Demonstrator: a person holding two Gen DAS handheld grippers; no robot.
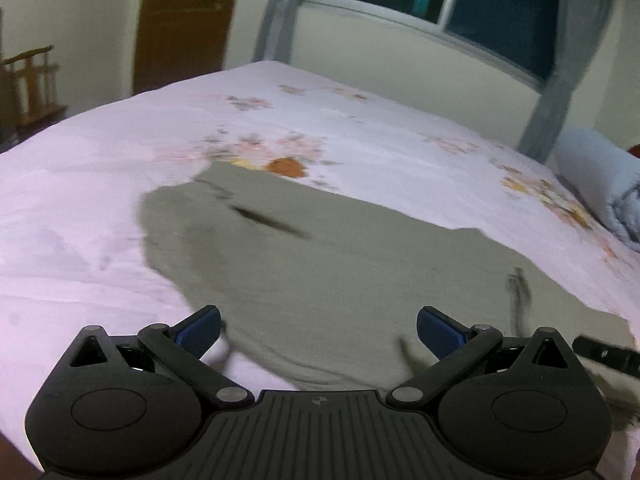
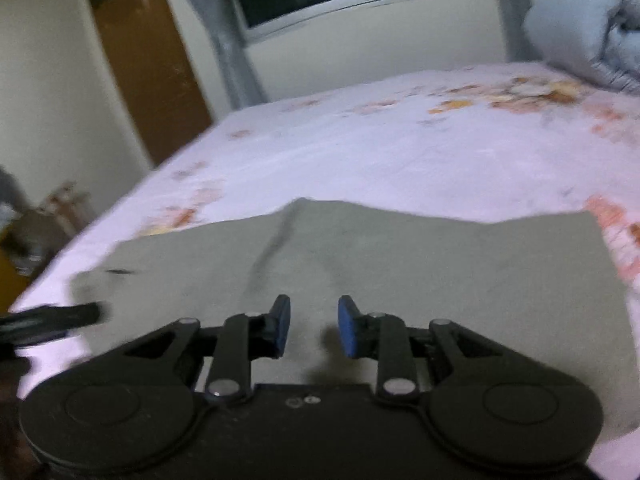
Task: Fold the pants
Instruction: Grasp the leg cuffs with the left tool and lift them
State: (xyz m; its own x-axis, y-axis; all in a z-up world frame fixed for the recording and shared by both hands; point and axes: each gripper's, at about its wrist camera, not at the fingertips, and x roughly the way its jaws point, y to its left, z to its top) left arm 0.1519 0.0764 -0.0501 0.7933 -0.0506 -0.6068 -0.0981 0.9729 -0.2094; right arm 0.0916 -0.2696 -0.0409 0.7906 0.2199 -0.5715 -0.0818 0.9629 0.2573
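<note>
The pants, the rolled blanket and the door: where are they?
pants (image 1: 320, 272), left wrist view, middle of the grey fabric.
rolled blanket (image 1: 596, 176), left wrist view, its light blue side.
door (image 2: 148, 64), right wrist view, brown panel.

our left gripper (image 1: 319, 334) is matte black plastic with a ribbed centre plate bearing a small round marker, two round side housings, silver pivot screws and ridged blue pads (image 1: 436, 332). our right gripper (image 2: 314, 328) is built alike, its blue pads (image 2: 347, 330) on black linkages.
</note>
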